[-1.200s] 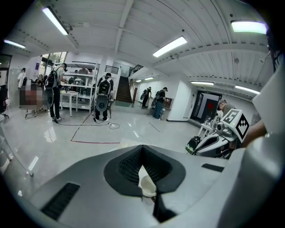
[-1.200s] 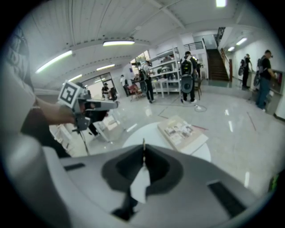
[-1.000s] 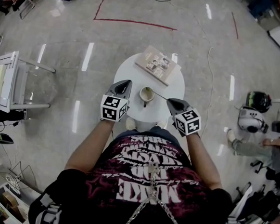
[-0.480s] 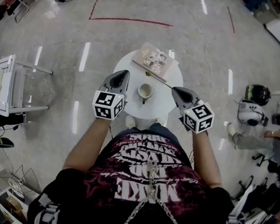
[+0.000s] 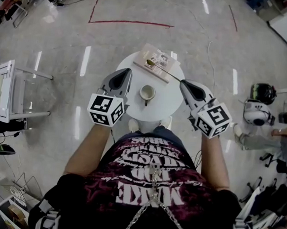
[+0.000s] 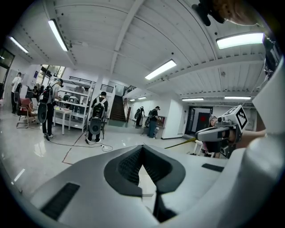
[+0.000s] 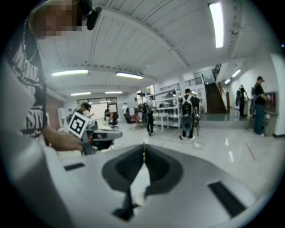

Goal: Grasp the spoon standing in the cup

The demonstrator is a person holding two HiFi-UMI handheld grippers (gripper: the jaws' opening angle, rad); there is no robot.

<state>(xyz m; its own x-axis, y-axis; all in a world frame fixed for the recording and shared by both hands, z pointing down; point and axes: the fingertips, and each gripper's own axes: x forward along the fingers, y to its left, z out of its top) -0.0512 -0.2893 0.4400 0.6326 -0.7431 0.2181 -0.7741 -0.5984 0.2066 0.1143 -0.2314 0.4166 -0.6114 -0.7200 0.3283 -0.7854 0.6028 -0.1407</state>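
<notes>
Head view shows your right gripper [image 5: 182, 82] clamped tight on the handle of the slim gold metal spoon [image 5: 163, 70], which is out of the white ceramic cup [image 5: 146, 93] and points far-left above the round white surface [image 5: 172, 97], while your left gripper [image 5: 125, 72] is closed on nothing.

The only lettering I can make out is the white print on the person's dark shirt [image 5: 150, 186], seen upside down from above. Its largest line reads "MAKE"; the other lines are too tangled to read. The cover print on the book [image 5: 156, 62] on the round table [image 5: 172, 98] is too small to read.
</notes>
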